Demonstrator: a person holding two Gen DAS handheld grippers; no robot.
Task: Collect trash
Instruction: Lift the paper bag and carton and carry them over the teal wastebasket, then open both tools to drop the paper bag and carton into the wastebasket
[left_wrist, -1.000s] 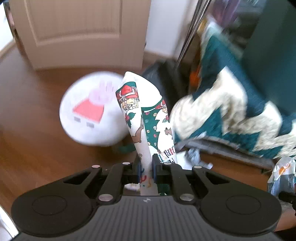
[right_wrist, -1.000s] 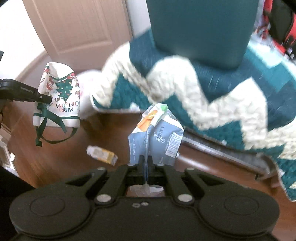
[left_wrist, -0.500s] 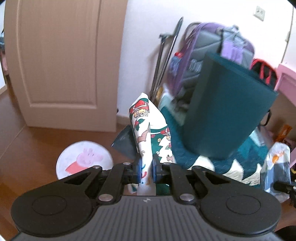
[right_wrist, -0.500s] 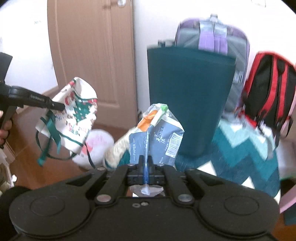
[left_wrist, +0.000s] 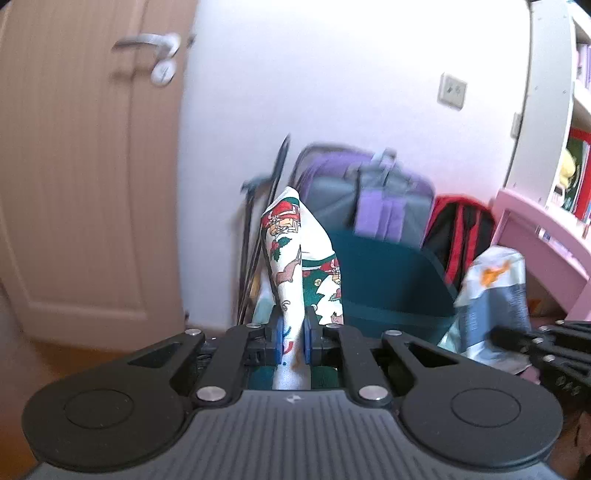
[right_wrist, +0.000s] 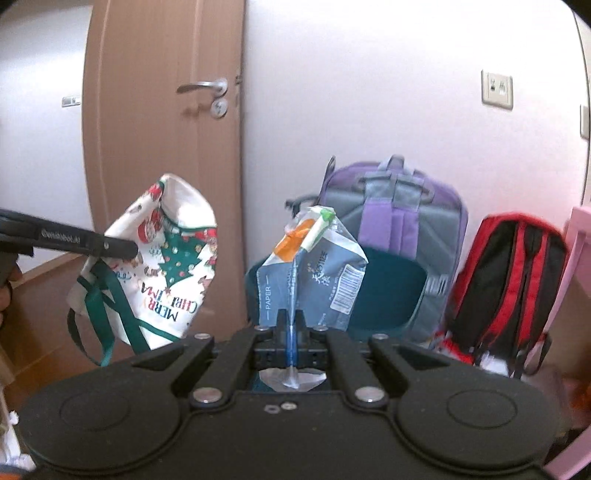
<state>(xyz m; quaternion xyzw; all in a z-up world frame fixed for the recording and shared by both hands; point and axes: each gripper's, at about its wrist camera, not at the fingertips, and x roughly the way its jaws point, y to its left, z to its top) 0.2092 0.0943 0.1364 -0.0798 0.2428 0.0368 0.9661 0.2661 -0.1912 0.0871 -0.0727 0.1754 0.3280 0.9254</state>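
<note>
Left gripper (left_wrist: 292, 341) clamped on the Christmas-print bag (left_wrist: 301, 258), held up left of the dark green bin (right_wrist: 384, 291). Right gripper (right_wrist: 291, 332) pinched tight on a flattened paper carton (right_wrist: 314, 273), raised directly in front of the bin. Behind the bin, against the wall, a purple-grey backpack (right_wrist: 395, 206); right of the bin, a red-black backpack (right_wrist: 513, 280). Well left of the bin, a brown door (right_wrist: 166, 122).

Matt black plastic forms the right gripper (right_wrist: 291, 328), which pinches a crumpled, faintly glossy paper carton (right_wrist: 314, 273), while at nine o'clock hangs a printed cloth bag (right_wrist: 166, 258) before a smooth wood-look door (right_wrist: 155, 110) with a shiny metal handle (right_wrist: 203, 86).
</note>
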